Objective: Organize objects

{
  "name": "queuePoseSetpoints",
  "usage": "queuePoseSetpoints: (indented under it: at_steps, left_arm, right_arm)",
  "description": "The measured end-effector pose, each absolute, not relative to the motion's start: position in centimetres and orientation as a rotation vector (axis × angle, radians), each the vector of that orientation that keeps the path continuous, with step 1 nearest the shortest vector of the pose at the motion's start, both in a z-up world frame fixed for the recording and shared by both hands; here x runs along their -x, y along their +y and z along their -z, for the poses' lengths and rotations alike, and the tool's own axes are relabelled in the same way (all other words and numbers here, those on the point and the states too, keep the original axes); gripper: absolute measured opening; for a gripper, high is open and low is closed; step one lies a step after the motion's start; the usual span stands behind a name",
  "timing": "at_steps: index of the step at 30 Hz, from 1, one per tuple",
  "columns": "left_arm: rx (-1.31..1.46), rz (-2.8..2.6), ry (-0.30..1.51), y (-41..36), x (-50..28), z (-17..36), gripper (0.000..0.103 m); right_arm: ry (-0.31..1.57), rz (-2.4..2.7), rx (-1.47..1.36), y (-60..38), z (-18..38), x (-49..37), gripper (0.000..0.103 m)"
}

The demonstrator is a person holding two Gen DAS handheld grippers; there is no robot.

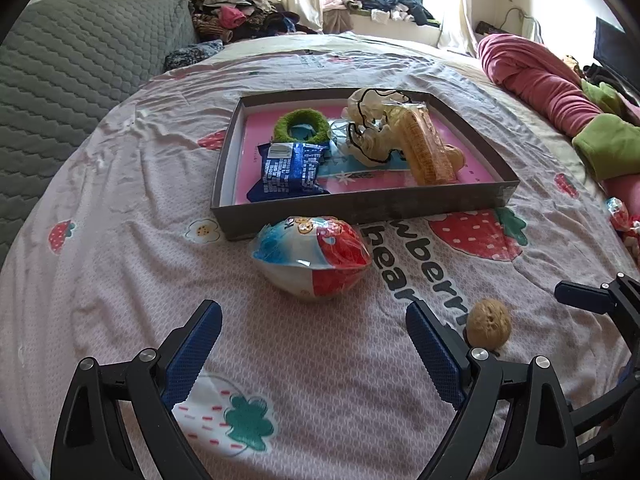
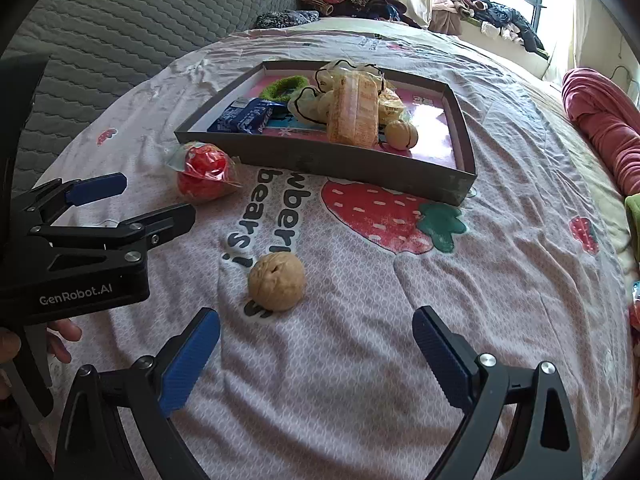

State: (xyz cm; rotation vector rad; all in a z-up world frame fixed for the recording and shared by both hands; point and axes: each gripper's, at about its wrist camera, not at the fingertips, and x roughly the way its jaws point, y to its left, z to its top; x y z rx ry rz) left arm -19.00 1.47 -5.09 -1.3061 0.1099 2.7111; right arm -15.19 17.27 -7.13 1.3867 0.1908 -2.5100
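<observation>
"GenRobot.AI" marks the left hand-held gripper [image 2: 132, 200]; both it and the right hand-held gripper [image 2: 316, 344] gape apart. The walnut [image 2: 276, 282] lies on the bed's "bears!" lettering [image 2: 240, 216], near the tray [image 2: 320, 160], beside a wrapped snack [image 1: 312, 258].

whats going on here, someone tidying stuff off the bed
A person holds a tool in each hand over the bedsheet. Both the left tool and right tool are open and empty. Several snacks already sit in the grey box; a walnut and a wrapped egg-shaped snack lie outside it.
</observation>
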Motion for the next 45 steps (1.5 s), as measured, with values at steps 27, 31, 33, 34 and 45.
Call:
queuePoseSetpoints:
  at_steps: [27, 31, 33, 34, 45]
  left_arm:
    - [1.297, -2.706, 0.065, 1.3, 22.4, 6.7, 0.094]
    - [1.294, -2.693, 0.045, 1.5, 22.5, 6.6, 0.090]
    - [1.295, -2.682, 0.056, 1.7, 22.6, 6.6, 0.082]
    - [1.295, -2.680, 0.054, 1.8, 22.6, 6.6, 0.075]
    - [1.301, -2.658, -0.012, 1.5, 22.8, 6.6, 0.073]
  right_arm:
    - [0.162, 2.486, -1.364, 15.6, 8.7, 17.6, 0.094]
    - [0.174, 2.498, -1.362, 15.6, 8.8, 17.7, 0.083]
    - [0.179, 2.501, -1.360, 15.6, 8.7, 17.7, 0.076]
    - [0.180, 2.500, -1.360, 15.6, 8.7, 17.8, 0.075]
    - [0.217, 2.479, -1.346, 14.9, 8.5, 17.3, 0.044]
